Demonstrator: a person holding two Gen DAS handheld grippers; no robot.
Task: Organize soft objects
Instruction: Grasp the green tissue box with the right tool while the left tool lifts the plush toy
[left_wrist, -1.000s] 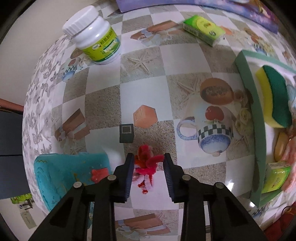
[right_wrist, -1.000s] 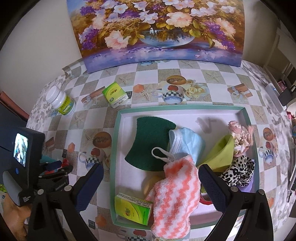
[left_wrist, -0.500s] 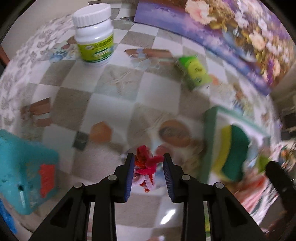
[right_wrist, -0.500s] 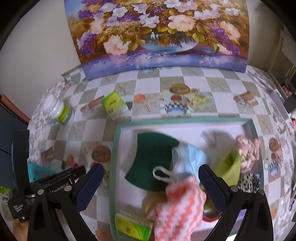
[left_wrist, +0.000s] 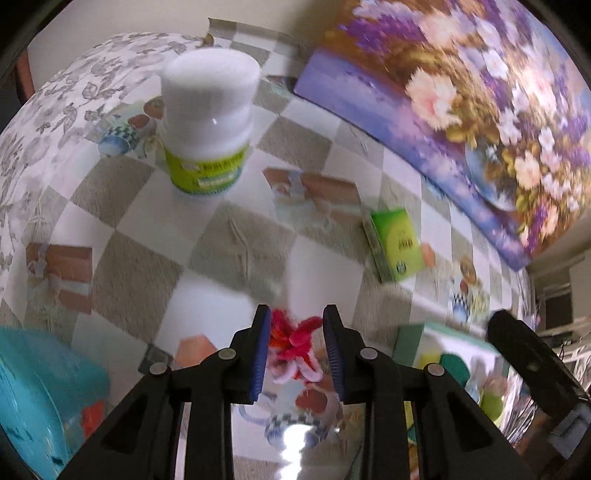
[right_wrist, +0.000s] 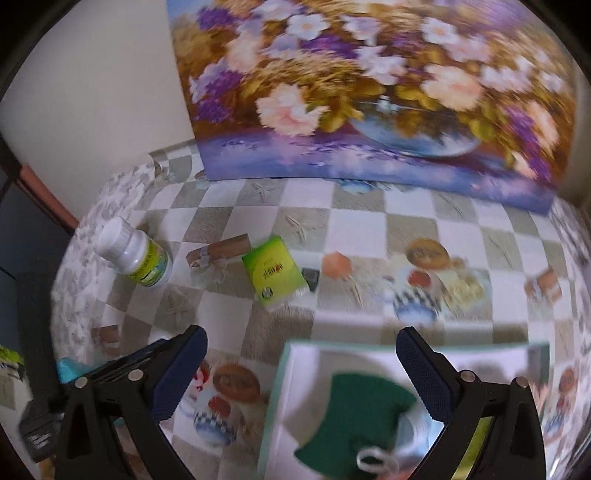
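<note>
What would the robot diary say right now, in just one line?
left gripper: shut on red fuzzy toy, lifted | right gripper: open, empty, above tray | toy not yet in tray

Table w/ checkered cloth (right_wrist: 354, 225), grey & white squares, printed teapots, starfish, gift boxes; leaf-pattern border at far left edge. Glare patch on cloth (left_wrist: 295, 439) right under the left claw, so light's overhead. Flower painting (right_wrist: 369, 92) leans vs. plain cream wall (right_wrist: 96, 81), straight ahead of the right claw, ahead-right of the left. Dark furniture (right_wrist: 22, 240) & reddish strip far left of the right claw; blurred.
</note>
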